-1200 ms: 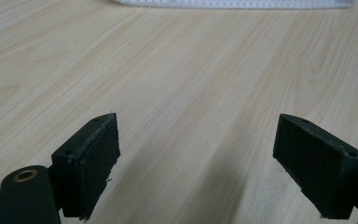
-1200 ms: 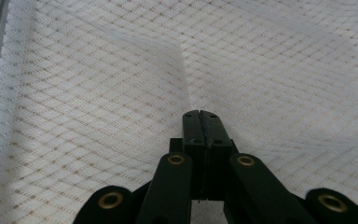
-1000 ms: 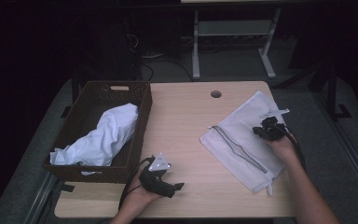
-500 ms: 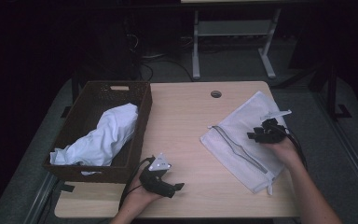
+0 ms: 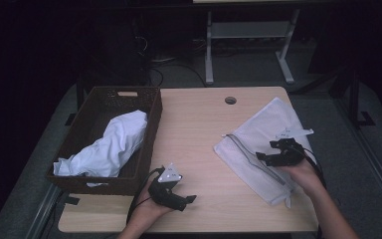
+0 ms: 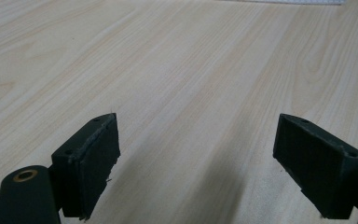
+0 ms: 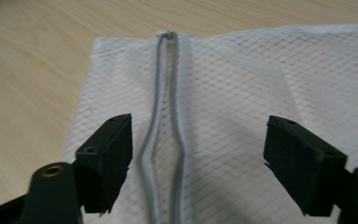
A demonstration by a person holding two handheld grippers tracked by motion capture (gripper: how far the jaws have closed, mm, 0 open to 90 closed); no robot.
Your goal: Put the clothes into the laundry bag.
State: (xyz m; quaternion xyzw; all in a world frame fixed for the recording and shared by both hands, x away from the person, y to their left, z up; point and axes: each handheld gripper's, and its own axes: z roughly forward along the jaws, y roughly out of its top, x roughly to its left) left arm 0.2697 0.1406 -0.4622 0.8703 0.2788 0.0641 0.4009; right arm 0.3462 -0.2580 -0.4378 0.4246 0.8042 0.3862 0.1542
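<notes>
A white mesh bag (image 5: 261, 130) lies flat on the right side of the wooden table (image 5: 194, 129), with a grey zipper (image 5: 246, 155) running along it. My right gripper (image 5: 264, 155) hovers over the bag, pointing left. Its jaws have just been opening and stand open. In the right gripper view they straddle the zipper (image 7: 168, 93) of the mesh bag (image 7: 242, 84) without pressing on it, and my right gripper (image 7: 200, 120) holds nothing. My left gripper (image 5: 186, 199) rests near the front edge. In the left gripper view it (image 6: 198, 119) is open over bare table (image 6: 168, 56).
A dark wicker basket (image 5: 151, 129) stands at the table's left with a crumpled white garment (image 5: 114, 144) inside it. A cable hole (image 5: 230, 100) sits near the far edge. Table legs and cables show on the floor beyond.
My right gripper has drawn back toward the person along the bag, and its jaws went from shut to open. The left gripper has stayed put.
</notes>
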